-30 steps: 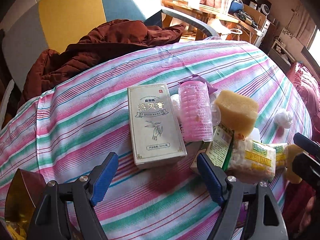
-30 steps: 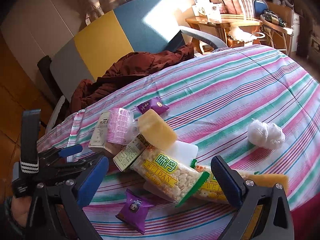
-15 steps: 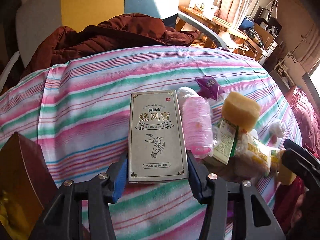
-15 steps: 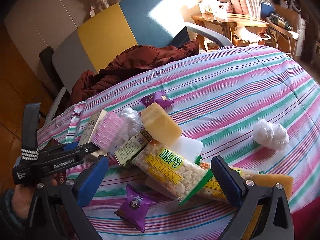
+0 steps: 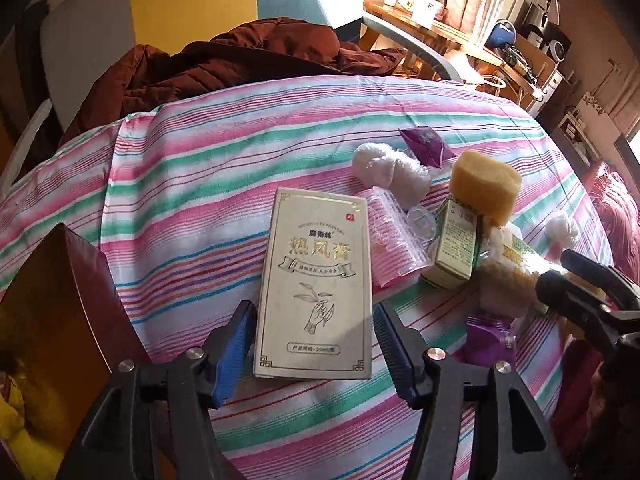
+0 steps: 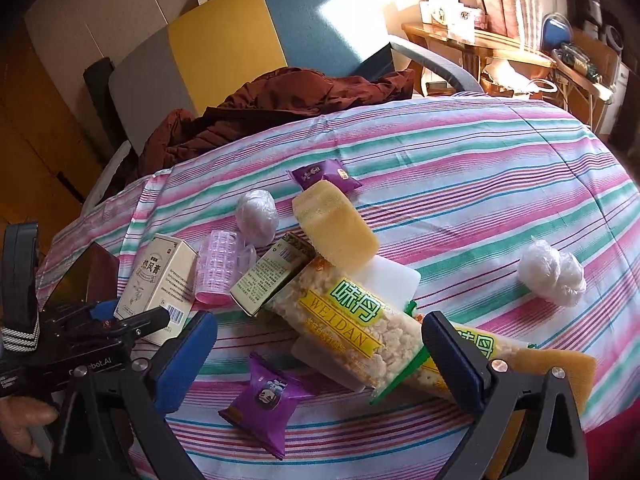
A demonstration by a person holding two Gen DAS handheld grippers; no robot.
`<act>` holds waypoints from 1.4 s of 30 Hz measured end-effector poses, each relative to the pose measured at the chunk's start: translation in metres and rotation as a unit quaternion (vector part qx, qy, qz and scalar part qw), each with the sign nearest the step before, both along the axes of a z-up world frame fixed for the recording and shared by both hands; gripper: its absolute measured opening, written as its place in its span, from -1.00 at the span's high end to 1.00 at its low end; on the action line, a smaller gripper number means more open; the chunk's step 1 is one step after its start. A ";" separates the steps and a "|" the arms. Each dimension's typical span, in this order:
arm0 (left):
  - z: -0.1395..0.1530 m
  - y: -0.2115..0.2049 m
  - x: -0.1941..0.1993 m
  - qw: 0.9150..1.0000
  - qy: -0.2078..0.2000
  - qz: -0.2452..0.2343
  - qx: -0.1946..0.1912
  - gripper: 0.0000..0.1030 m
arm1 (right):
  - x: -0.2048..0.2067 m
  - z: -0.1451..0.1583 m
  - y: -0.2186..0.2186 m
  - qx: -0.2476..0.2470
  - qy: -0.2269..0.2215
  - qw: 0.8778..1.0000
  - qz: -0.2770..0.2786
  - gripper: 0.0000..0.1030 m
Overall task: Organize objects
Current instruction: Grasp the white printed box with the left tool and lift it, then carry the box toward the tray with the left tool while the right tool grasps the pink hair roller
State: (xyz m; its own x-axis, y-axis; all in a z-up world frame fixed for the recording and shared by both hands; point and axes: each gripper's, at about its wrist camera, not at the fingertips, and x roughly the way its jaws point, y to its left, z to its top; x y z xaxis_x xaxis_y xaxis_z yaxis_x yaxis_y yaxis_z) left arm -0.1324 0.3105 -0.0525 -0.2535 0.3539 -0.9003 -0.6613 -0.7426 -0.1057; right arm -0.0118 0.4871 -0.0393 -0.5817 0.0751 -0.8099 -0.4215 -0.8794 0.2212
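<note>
Ointment box (image 5: 316, 284) lay flat on the striped desk (image 5: 192, 184), its near end between the jaws of the left gripper (image 5: 314, 340). Those jaws stood spread, with a slim gap to the cardboard on each side, so nothing was pinched. A good grasp would likely mean closing squarely on the long edges and sparing the pink roller (image 5: 390, 240) just beside it. The right gripper (image 6: 320, 354) hung spread above the rice-cracker pack (image 6: 348, 316).
</note>
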 end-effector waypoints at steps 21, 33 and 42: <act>-0.017 -0.008 -0.022 1.000 -0.014 0.026 0.002 -0.03 | -0.005 -0.004 -0.008 0.000 -0.013 1.000 0.023 -0.99; 0.061 -0.084 0.013 0.991 0.043 0.055 0.113 -0.03 | -0.056 0.005 -0.060 0.042 -0.009 0.991 0.125 -0.98; 0.066 -0.151 0.031 0.985 0.033 0.110 0.125 -0.04 | -0.129 -0.036 -0.072 0.079 -0.076 0.981 0.158 -0.81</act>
State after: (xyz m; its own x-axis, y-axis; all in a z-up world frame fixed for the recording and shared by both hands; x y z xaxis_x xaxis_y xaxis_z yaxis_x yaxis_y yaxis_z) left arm -0.1012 0.1594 0.0135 -0.4050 0.4917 -0.7709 -0.4981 -0.8257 -0.2649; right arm -0.1413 0.4151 -0.0754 -0.4688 0.0431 -0.8823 -0.1408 -0.9897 0.0264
